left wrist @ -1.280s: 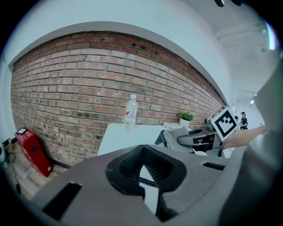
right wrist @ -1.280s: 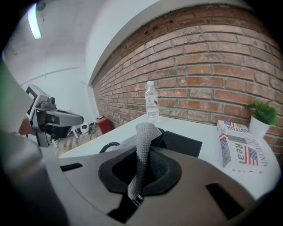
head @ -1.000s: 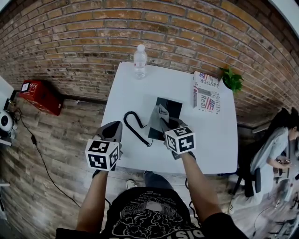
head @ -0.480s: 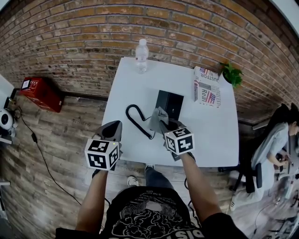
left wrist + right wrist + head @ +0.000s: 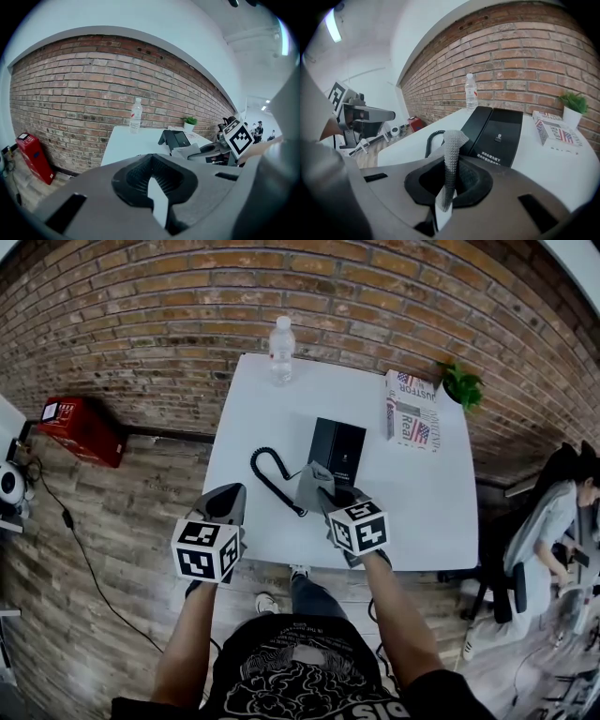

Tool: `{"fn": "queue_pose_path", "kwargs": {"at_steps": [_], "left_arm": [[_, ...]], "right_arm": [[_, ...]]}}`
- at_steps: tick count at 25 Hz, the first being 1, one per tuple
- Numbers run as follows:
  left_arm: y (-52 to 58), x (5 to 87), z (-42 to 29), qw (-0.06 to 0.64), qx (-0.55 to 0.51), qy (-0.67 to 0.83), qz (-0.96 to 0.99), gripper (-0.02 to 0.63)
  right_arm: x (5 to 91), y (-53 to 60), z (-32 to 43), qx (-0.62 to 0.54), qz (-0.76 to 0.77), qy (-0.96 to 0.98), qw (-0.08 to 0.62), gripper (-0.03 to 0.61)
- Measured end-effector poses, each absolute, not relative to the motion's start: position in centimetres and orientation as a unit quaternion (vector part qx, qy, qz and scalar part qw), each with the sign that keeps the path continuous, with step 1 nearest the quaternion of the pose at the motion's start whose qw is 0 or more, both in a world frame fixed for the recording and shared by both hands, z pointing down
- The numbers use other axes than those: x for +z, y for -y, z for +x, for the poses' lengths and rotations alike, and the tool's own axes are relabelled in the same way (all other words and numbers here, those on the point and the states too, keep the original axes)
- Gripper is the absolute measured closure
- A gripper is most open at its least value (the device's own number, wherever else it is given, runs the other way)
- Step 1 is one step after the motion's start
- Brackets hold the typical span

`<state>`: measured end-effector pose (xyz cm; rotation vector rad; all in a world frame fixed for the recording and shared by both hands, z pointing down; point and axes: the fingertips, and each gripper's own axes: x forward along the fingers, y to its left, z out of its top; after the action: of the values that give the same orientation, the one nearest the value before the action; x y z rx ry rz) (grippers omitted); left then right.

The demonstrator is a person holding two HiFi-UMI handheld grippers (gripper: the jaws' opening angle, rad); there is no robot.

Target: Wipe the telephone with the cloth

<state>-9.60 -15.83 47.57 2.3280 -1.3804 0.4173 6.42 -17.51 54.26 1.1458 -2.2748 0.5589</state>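
The black telephone [image 5: 339, 448] lies at the middle of the white table [image 5: 427, 512]. Its coiled cord [image 5: 272, 476] trails off to the left. My right gripper [image 5: 324, 495] is shut on a grey cloth [image 5: 313, 482], which hangs at the telephone's near end. In the right gripper view the cloth [image 5: 451, 154] stands up between the jaws of the right gripper [image 5: 447, 187], with the telephone [image 5: 499, 133] just ahead. My left gripper [image 5: 229, 497] is held at the table's near left edge, shut with nothing in it; the left gripper [image 5: 154, 183] points along the table.
A water bottle [image 5: 281, 351] stands at the table's far edge. A printed box [image 5: 412, 412] and a small potted plant [image 5: 461, 386] sit at the far right. A red case [image 5: 82, 431] lies on the floor by the brick wall. A seated person [image 5: 553, 531] is at the right.
My right gripper has drawn the cloth back along the telephone toward its near end. The left gripper has stayed where it was.
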Motion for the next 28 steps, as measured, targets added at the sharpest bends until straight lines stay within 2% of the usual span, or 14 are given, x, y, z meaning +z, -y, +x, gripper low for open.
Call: {"fn": "queue_pose_path", "kwargs": {"at_steps": [6,11,23,28], "left_arm": [[16.4,47.2,-9.4,0.200,0.144,0.493,0.834,0.609],[17.3,47.3,-10.1,0.204,0.139,0.500,0.830,0.609],[21.1,47.4,-11.8,0.211,0.127,0.528,0.813,0.609],[22.1,47.6,-12.1,0.218,0.125,0.536,0.806,0.607]], "right_arm": [[49.6,20.0,5.5,0.193,0.427,0.858,0.210,0.568],[46.5,23.8,4.7,0.163,0.431,0.865,0.199,0.568],[45.6,33.0,4.3,0.093,0.423,0.860,0.270,0.568],[46.7,34.7,3.9,0.048,0.394,0.857,0.328,0.568]]}}
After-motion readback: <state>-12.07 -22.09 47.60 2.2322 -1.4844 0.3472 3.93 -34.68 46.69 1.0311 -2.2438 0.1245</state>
